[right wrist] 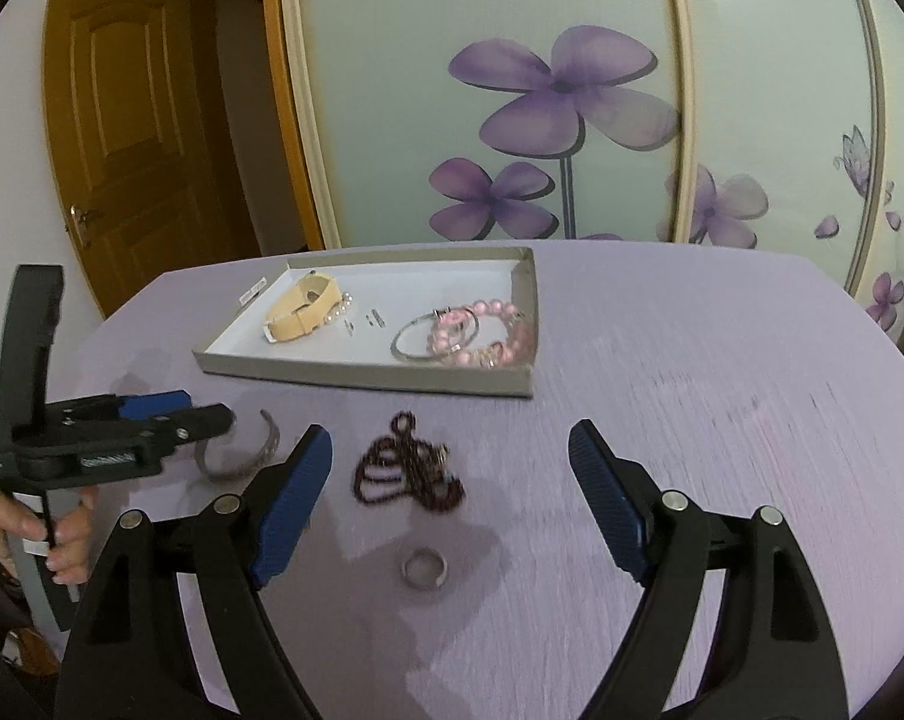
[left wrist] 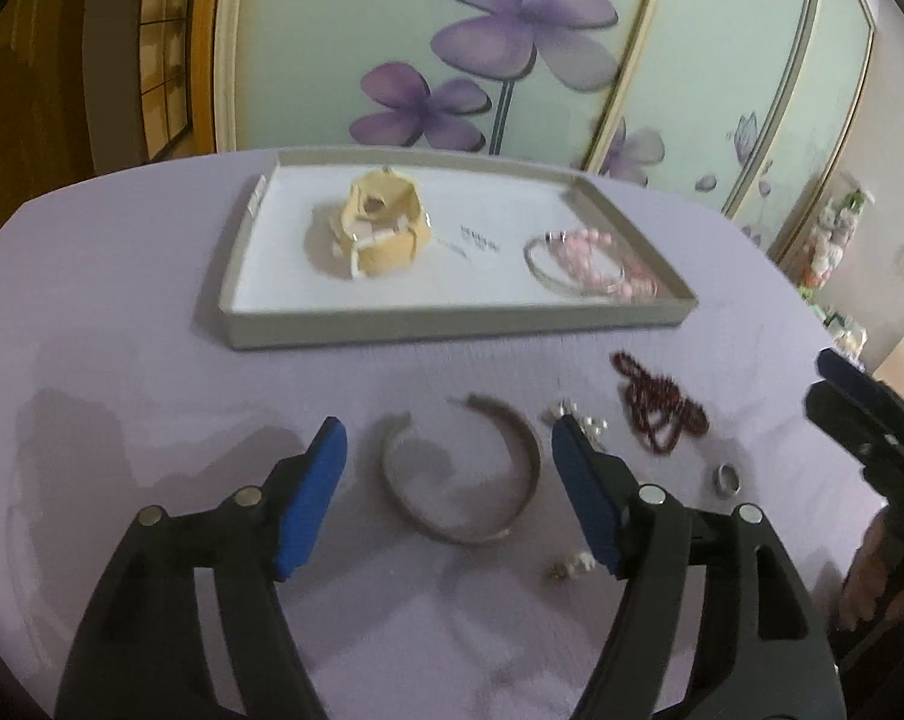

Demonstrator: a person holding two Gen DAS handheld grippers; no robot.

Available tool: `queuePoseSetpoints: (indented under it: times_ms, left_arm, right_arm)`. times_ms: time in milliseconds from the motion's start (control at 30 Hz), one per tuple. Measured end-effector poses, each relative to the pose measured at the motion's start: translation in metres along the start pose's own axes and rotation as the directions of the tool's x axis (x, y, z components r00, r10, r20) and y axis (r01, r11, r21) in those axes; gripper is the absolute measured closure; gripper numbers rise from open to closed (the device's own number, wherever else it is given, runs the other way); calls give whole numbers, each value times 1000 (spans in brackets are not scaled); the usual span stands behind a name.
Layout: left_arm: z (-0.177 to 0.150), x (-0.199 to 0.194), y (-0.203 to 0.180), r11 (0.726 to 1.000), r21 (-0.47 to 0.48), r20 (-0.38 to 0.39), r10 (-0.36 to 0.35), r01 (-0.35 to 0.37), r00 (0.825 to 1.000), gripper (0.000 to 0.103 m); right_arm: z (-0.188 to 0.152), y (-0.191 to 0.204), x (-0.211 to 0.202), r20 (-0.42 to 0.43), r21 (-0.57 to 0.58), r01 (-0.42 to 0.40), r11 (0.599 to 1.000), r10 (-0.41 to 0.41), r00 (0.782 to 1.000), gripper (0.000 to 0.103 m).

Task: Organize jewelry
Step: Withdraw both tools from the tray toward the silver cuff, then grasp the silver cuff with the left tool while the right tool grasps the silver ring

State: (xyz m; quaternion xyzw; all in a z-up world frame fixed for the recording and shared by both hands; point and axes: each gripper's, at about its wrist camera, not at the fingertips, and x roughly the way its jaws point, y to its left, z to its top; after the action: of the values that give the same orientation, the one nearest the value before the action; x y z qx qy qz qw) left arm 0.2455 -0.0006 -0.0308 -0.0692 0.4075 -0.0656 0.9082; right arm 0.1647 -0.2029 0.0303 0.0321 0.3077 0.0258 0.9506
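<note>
Left wrist view: the left claw [left wrist: 449,450] is hanging spread wide over the lilac table [left wrist: 152,372], pinching nothing, with the open silver bangle [left wrist: 460,474] lying flat between its blue pads. Small pearl pieces [left wrist: 592,425] are sitting just beside the right pad, and the dark red bead necklace [left wrist: 661,408] is piled a little further right, near a silver ring [left wrist: 727,479]. Another tiny earring [left wrist: 571,564] is resting close to the camera. Behind them the shallow grey tray [left wrist: 452,324] is holding a cream watch [left wrist: 380,228] at its left and pink bead bracelets [left wrist: 601,264] with a thin silver hoop at its right.

Over on the right wrist view, the right claw [right wrist: 450,441] is also standing spread and empty, pointing at the bead necklace, the ring lying just in front of it. A hand [right wrist: 62,540] is gripping the left tool's handle.
</note>
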Motion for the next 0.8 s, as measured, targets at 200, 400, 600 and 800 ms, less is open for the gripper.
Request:
queuePoseSetpoints:
  times_ms: [200, 400, 600, 800]
  left_arm:
    - [-6, 13, -9, 999, 14, -45, 53, -53, 998, 30]
    - [-3, 19, -15, 997, 23, -64, 80, -79, 995, 29]
    - [-3, 23, -24, 991, 54, -66, 126, -123, 990, 32]
    - [-3, 22, -21, 989, 55, -62, 140, -137, 988, 36]
  right_arm:
    - [-8, -8, -5, -1, 27, -5, 1000, 5, 1000, 20]
    - [-10, -7, -5, -3, 28, -11, 1000, 11, 1000, 20]
    - [-12, -9, -4, -11, 31, -11, 999, 12, 1000, 20]
    - [-13, -6, -5, -14, 30, -16, 999, 17, 1000, 20]
